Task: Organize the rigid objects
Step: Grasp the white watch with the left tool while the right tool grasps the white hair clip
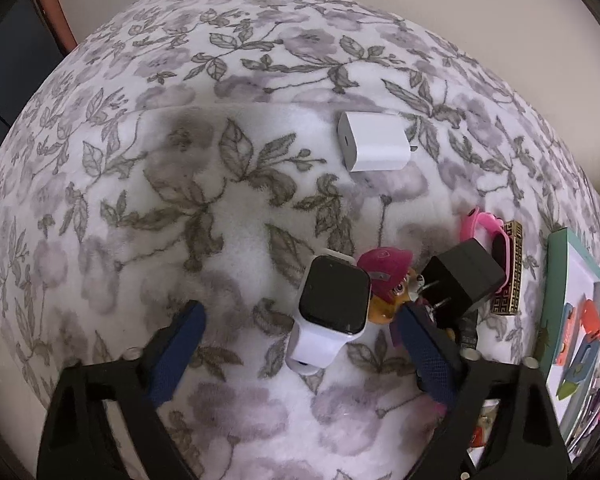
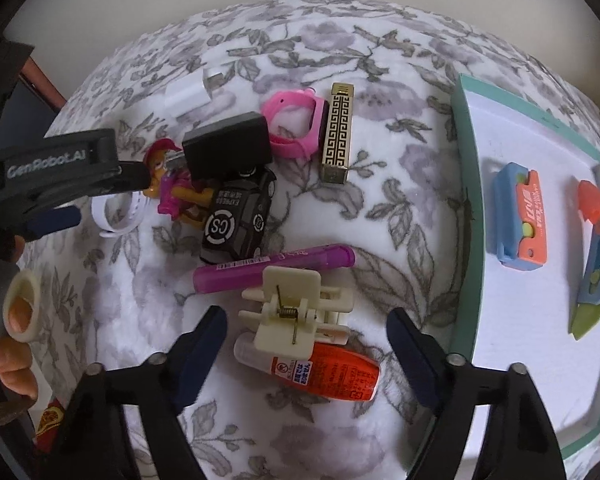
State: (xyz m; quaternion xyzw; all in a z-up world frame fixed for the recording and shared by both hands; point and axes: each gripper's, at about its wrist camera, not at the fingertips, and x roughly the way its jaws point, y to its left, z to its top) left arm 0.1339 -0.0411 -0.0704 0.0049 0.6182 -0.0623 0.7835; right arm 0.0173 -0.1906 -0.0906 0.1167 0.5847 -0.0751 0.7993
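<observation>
My left gripper (image 1: 300, 314) points down at a flowered blanket (image 1: 220, 200), jaws open. A white smartwatch (image 1: 334, 300) with a dark screen lies between the blue pads, touching neither. Right beside it are a pink toy figure (image 1: 384, 280) and a black charger (image 1: 464, 280). My right gripper (image 2: 306, 318) is also open, straddling a cream hair claw clip (image 2: 296, 308) that rests on a red-orange glue bottle (image 2: 324, 372). The pads stand clear of the clip. A purple pen (image 2: 272, 268) lies just beyond it.
A teal-rimmed white tray (image 2: 466, 240) at the right holds a blue-orange cutter (image 2: 520, 220) and another cutter (image 2: 596, 252). Farther off lie a black toy car (image 2: 236, 220), a pink watch (image 2: 292, 128), a gold patterned case (image 2: 338, 136) and a white charger (image 1: 370, 142). A hand (image 2: 16, 320) shows at left.
</observation>
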